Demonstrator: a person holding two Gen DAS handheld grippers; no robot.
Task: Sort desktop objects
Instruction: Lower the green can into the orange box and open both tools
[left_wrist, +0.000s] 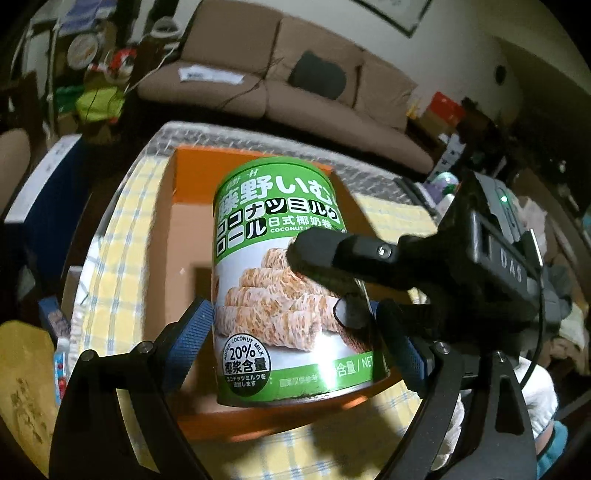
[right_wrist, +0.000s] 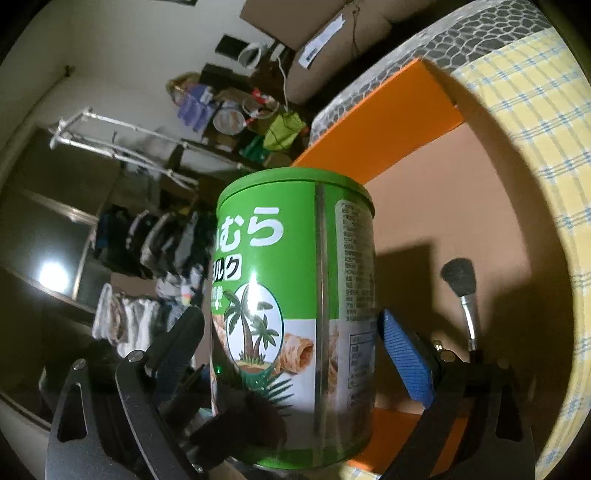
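A green and white coconut-roll can (left_wrist: 284, 280) stands upright between both grippers, over an orange-rimmed cardboard box (left_wrist: 177, 229). My left gripper (left_wrist: 295, 332) is shut on the can, with its blue pads (left_wrist: 192, 339) against its lower sides. My right gripper reaches in from the right, and its black fingers (left_wrist: 325, 254) press the can's side. In the right wrist view the can (right_wrist: 295, 314) fills the space between the blue pads (right_wrist: 406, 362) of my right gripper (right_wrist: 291, 354), shut on it. Whether the can rests on the box floor or hangs above it is unclear.
A makeup brush (right_wrist: 461, 291) lies on the box floor (right_wrist: 443, 206) to the right of the can. The box sits on a yellow checked tablecloth (left_wrist: 114, 236). A brown sofa (left_wrist: 280, 62) stands behind the table. Clutter and hanging clothes (right_wrist: 155, 251) fill the room's far side.
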